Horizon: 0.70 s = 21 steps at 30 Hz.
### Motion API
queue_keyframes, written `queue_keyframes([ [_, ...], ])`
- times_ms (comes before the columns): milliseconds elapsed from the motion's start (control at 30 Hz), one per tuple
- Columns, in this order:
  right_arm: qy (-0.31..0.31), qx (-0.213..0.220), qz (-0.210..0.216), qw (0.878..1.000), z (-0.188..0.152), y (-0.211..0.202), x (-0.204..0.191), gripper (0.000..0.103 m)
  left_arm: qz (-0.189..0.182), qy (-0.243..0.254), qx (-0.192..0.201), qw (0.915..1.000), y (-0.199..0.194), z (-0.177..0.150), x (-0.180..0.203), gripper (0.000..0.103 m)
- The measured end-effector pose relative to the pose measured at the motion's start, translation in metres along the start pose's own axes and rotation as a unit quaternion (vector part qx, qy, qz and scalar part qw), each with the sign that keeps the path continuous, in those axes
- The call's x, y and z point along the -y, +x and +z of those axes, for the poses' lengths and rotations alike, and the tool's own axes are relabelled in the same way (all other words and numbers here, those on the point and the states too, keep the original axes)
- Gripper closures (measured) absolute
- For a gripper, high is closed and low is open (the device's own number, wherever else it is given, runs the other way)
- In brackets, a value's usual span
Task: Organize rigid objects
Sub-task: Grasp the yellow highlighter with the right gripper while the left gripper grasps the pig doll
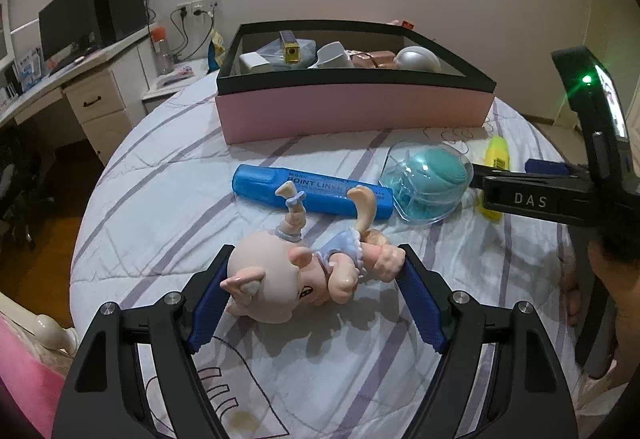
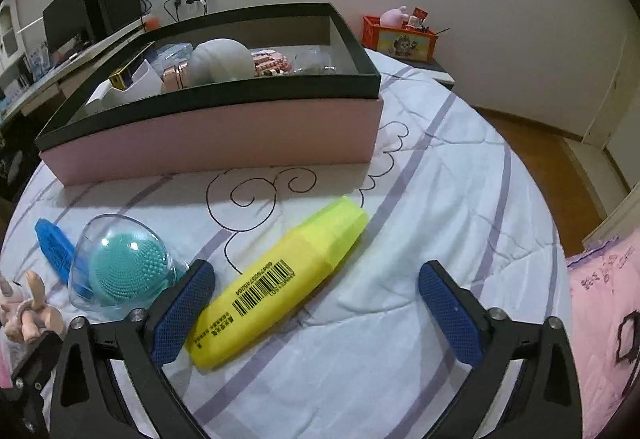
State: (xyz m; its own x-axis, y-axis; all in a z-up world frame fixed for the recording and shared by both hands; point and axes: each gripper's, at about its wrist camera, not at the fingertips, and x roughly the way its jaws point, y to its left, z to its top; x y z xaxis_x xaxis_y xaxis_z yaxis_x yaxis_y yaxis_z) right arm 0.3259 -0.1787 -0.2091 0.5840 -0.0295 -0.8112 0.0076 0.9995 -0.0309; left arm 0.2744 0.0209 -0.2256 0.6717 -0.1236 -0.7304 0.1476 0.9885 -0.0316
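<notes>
A pink doll figurine lies on the bed between the pads of my left gripper, which is open around it. A blue highlighter and a teal brush in a clear case lie beyond it. My right gripper is open over a yellow highlighter, whose lower end lies against the left pad. The teal brush and the blue highlighter show at the left. The pink box with a black rim stands at the back and holds several items.
The striped quilt covers the bed. A desk with a monitor stands at the far left, a nightstand behind. An orange crate sits by the wall at the right. A pink pillow lies at the right edge.
</notes>
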Motion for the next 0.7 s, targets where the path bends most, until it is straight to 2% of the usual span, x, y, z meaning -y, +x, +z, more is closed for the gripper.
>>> queue_keyframes([
  [33,-0.009,0.001,-0.004,1.000,-0.002,-0.002,0.001,0.027,0.000,0.000,0.000,1.0000,-0.001,0.000,0.000,0.023],
  [67,-0.014,0.002,-0.003,1.000,-0.003,-0.005,0.002,0.035,0.000,0.000,0.000,1.0000,-0.001,0.000,0.000,0.023],
  [133,-0.017,0.007,0.005,1.000,-0.008,-0.015,0.010,0.073,0.002,-0.001,0.001,1.0000,-0.001,0.000,0.000,0.023],
  [200,-0.011,0.008,0.009,1.000,-0.012,-0.021,0.023,0.076,0.006,-0.002,0.006,1.0000,0.000,0.000,0.000,0.023],
  [333,0.002,0.011,0.034,0.999,-0.011,-0.019,0.038,0.075,0.007,-0.006,0.006,0.9999,0.003,0.002,0.000,0.023],
  [367,0.000,0.014,0.034,0.999,-0.009,-0.018,0.038,0.073,0.006,-0.005,0.003,1.0000,0.005,0.002,0.000,0.023],
  [433,-0.007,0.016,0.028,0.999,-0.004,-0.014,0.037,0.060,0.005,-0.004,0.000,1.0000,0.006,0.002,0.001,0.023],
  [500,-0.017,0.015,0.027,0.999,0.000,-0.010,0.033,0.057,0.010,-0.003,-0.004,0.9999,0.009,0.000,0.002,0.023],
  [567,-0.031,0.016,0.025,0.999,0.002,-0.006,0.030,0.058,0.009,-0.007,0.001,0.9999,0.008,0.000,0.001,0.024],
  [633,-0.037,0.020,0.034,0.999,0.002,-0.007,0.028,0.076,0.004,-0.017,0.007,0.9998,0.007,-0.001,-0.002,0.024],
  [700,-0.036,0.027,0.037,0.998,0.000,-0.010,0.029,0.076,-0.001,-0.023,0.009,0.9997,0.006,-0.001,-0.004,0.024],
])
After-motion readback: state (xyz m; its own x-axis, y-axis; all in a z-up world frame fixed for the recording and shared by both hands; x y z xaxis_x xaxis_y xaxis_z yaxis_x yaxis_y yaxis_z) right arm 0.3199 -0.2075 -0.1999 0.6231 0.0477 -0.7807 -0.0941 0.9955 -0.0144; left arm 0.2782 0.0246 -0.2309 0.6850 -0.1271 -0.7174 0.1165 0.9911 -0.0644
